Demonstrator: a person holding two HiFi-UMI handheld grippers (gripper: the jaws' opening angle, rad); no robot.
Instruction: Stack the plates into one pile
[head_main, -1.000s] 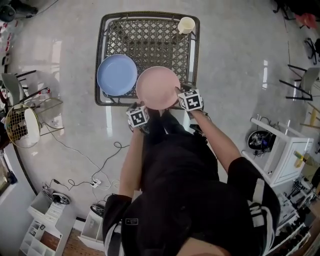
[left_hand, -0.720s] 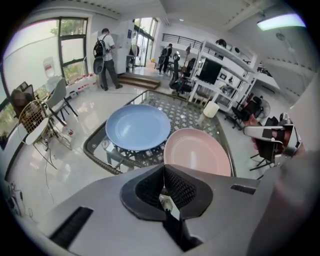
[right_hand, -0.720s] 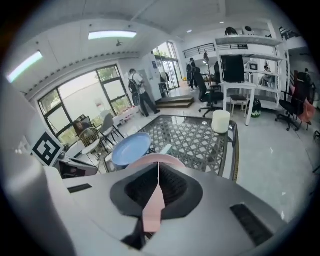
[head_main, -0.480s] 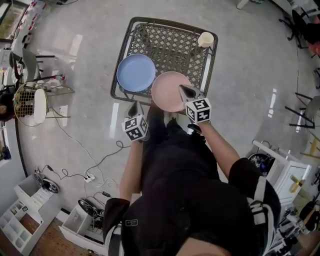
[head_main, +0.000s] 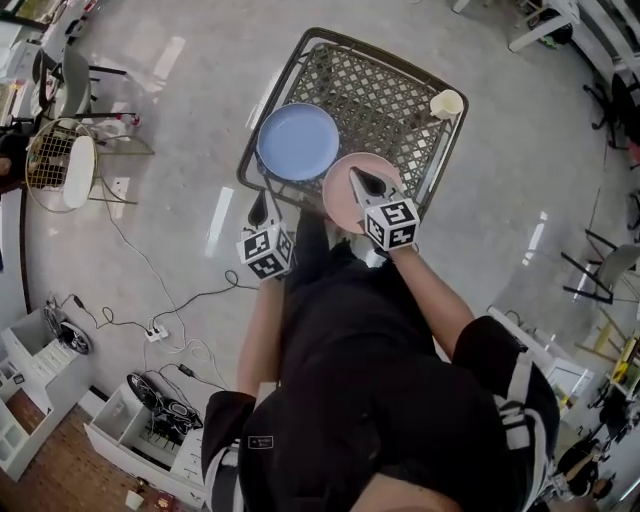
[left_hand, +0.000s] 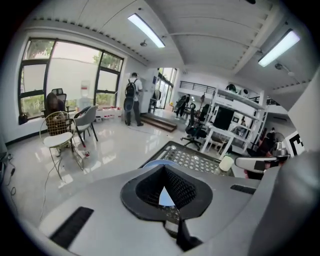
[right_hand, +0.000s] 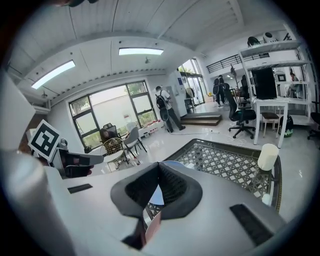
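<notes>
1. The pink plate (head_main: 341, 203) lies at the near edge of the counter (head_main: 420, 70). It is round, shallow and smooth, with a low raised rim.
2. In the head view the right gripper (head_main: 362, 182) covers the middle of this plate, its tip pointing toward 11 o'clock. Its jaws are pressed together with nothing between them. The right gripper view shows a sliver of pink rim below the jaws, apart from them.
3. The blue plate (head_main: 298, 141) has the same round, smooth shape. It lies flat at 10 o'clock of the pink one, just beside it and not stacked. I cannot tell whether the rims touch.
4. The left gripper (head_main: 260, 205) is at 8 o'clock of the pink plate and 6 o'clock of the blue one, just off the counter's near edge. Its jaws are also closed and empty, with dark ribbed pads meeting at the tip.
5. Each gripper carries a white cube (head_main: 265, 251) printed with black square markers.
6. The counter is rectangular, with a dark frame around an open diamond-lattice top.
7. A cream cup (head_main: 446, 103) stands upright at 2 o'clock of the pink plate, in the far right corner.
8. The floor (head_main: 160, 90) is pale, glossy and reflective.
</notes>
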